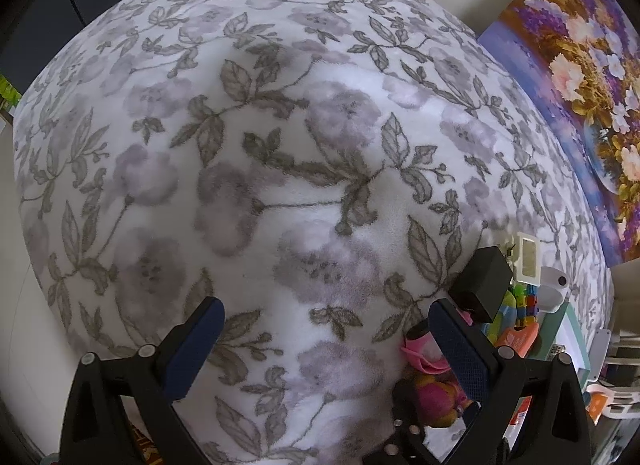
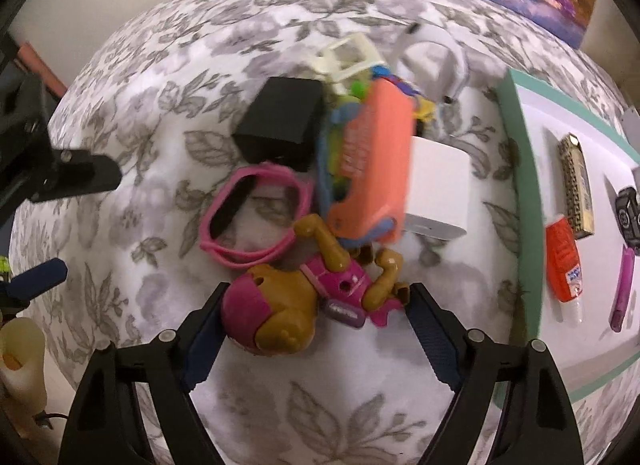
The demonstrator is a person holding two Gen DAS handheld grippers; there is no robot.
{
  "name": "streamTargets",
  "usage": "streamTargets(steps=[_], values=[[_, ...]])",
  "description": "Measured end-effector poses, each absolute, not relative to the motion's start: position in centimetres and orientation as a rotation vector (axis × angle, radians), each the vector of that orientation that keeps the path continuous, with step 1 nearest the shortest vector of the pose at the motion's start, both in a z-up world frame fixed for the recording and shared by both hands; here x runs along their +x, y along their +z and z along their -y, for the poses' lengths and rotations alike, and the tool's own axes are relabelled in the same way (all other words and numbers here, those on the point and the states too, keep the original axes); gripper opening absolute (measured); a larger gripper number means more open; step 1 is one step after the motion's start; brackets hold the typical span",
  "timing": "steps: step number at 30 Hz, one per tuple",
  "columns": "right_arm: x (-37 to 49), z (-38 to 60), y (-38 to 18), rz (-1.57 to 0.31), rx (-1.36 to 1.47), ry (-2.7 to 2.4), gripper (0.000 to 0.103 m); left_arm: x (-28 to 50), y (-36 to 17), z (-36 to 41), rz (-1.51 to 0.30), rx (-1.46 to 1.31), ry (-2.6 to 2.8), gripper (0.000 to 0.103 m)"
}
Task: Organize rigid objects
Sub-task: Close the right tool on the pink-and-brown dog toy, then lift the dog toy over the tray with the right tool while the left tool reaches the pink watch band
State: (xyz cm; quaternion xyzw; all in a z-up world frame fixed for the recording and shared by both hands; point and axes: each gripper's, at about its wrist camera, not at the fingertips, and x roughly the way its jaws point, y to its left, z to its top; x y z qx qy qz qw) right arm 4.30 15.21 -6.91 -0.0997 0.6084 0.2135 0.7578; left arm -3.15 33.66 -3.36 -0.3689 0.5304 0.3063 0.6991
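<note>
Floral blanket (image 2: 120, 113), orange bottle (image 2: 564, 261), lettering unreadable

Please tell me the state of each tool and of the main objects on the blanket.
Left tool: open, empty.
Right tool: open around the toy dog, not closed.
Toy dog: lying on its side.
Pink band: flat, untouched.
Black box: resting in the pile.

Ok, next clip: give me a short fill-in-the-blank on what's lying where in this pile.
1. The right gripper is open around the brown and ____ toy dog.
2. The pink band lies in front of the ____ box.
3. The orange bottle lies on the ____ tray.
4. The left gripper, open, holds ____.

Missing: pink; black; white; nothing
</note>
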Motion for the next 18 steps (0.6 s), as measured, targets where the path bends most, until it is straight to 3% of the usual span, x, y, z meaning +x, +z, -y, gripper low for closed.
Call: streamTargets(steps=[18], values=[[6.0,-8.7,-2.3,-1.277,-0.019,0.463,0.086,-1.4,-3.7,-31.8,-1.222,-0.762,0.609,0.103]])
